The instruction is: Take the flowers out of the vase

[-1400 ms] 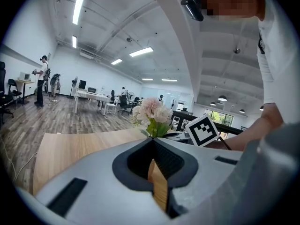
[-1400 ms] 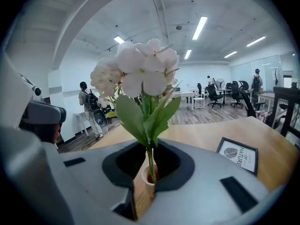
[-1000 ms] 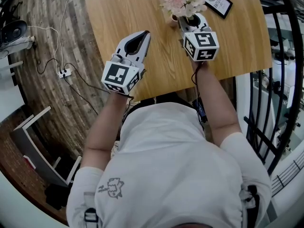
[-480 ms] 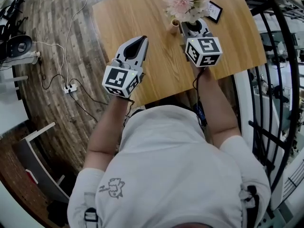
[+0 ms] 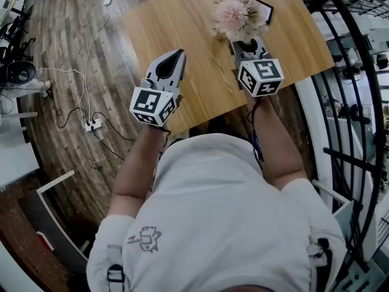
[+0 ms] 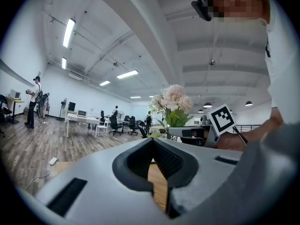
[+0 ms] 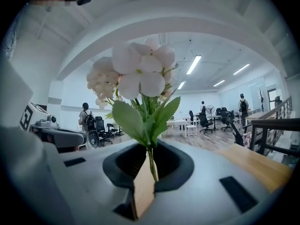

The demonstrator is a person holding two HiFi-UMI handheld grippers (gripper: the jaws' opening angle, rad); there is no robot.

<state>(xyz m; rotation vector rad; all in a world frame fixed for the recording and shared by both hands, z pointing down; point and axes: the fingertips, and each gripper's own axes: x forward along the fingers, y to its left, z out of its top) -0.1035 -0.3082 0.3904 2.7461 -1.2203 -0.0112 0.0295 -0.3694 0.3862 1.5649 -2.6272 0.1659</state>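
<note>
A plank floor is filling the head view from 7 to 11 o'clock, and a wooden desk is sitting at 12 o'clock, in front of a person in a pale shirt who is holding both arms out over its near edge. The left hand-held gripper is hanging over the desk's near left part, pointing toward 12 o'clock. In its own view its jaws are pressed together with nothing between them. The right hand-held gripper is hanging at its 3 o'clock, well apart from it. In its own view its jaws are pinching the green stems of the flowers. The flowers, a pink and white bunch with green leaves, are standing upright at the 12 o'clock end of that gripper, over the far right part of the desk. A dark picture frame is lying on the desk just beside the bunch, at its 2 o'clock. A white power strip with its cable is lying on the floor at 9 o'clock of the left gripper
</note>
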